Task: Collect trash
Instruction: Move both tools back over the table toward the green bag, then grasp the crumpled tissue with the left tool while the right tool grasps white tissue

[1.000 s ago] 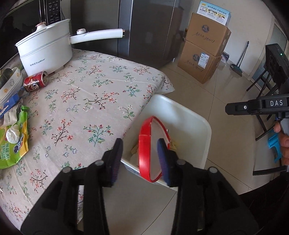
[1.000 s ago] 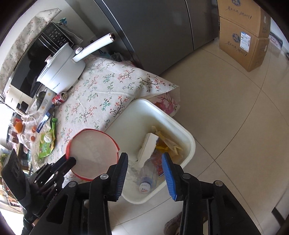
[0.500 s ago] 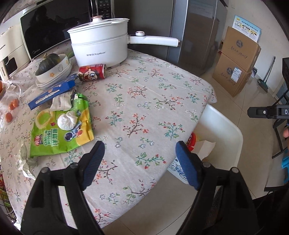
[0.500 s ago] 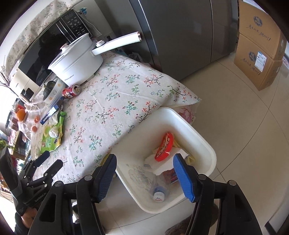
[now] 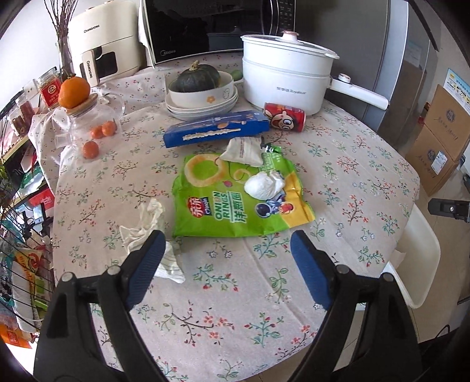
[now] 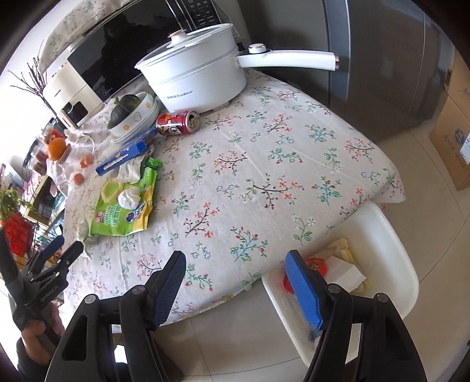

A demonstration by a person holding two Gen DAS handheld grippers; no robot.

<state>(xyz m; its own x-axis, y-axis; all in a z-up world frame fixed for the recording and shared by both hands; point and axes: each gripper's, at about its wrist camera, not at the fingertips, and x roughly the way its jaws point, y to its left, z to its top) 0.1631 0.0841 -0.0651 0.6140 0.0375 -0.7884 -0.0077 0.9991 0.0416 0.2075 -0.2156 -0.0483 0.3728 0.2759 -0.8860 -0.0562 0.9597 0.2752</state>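
Note:
My left gripper [image 5: 226,244] is open and empty above the table's near edge. Just beyond it lies a green onion-rings bag [image 5: 235,194] with a white tissue ball [image 5: 264,185] on it. A crumpled tissue [image 5: 149,232] lies by the left finger. A white wrapper [image 5: 243,150], a blue box [image 5: 214,127] and a red can [image 5: 285,117] lie farther back. My right gripper [image 6: 236,261] is open and empty over the table corner. The white bin [image 6: 393,264] stands on the floor at the right and holds a red lid [image 6: 317,266] and paper.
A white electric pot [image 5: 285,76] with a long handle, a bowl with a dark squash [image 5: 196,82], a microwave [image 5: 205,26], a white appliance [image 5: 105,50] and a glass jar with oranges [image 5: 91,129] stand at the back. Cardboard boxes [image 5: 440,138] stand on the floor.
The left gripper let the red lid drop into the bin, opened wide and swung left over the table toward the green bag. The right gripper opened wider and rose toward the table corner.

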